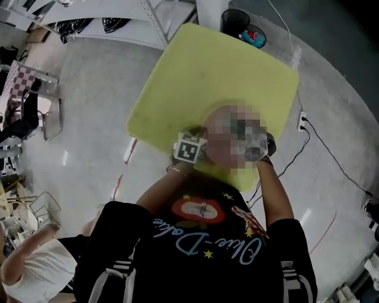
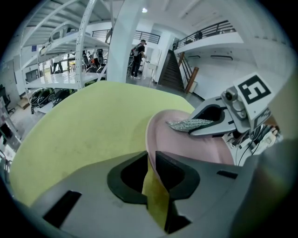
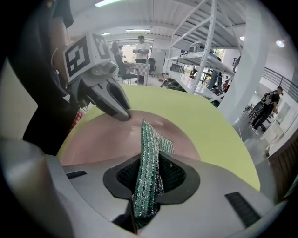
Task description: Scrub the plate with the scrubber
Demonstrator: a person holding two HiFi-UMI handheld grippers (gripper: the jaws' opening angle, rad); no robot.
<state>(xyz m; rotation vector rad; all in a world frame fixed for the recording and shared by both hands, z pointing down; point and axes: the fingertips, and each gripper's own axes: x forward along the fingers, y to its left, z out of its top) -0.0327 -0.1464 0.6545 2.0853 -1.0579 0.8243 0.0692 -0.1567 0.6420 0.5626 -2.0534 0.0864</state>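
A pink plate [image 2: 186, 146] lies on the yellow-green table [image 1: 207, 71] near its front edge. My left gripper [image 2: 151, 160] is shut on the plate's rim, which passes between its dark pads. Seen from the right gripper view, the left gripper [image 3: 122, 114] bites the plate's [image 3: 102, 139] far left rim. My right gripper [image 3: 149, 162] is shut on a green, glittery scrubber [image 3: 148, 153] whose tip reaches over the plate's middle. The left gripper view shows the scrubber [image 2: 188, 124] just above the plate. In the head view a mosaic patch hides the plate; the left gripper [image 1: 190, 149] and right gripper [image 1: 267, 145] flank it.
A black bin [image 1: 243, 26] stands on the floor beyond the table's far corner. White shelf racks [image 1: 118, 18] line the back, and a chair [image 1: 35, 106] sits at left. Cables [image 1: 331, 154] trail across the floor at right. Another person [image 1: 29, 266] is at lower left.
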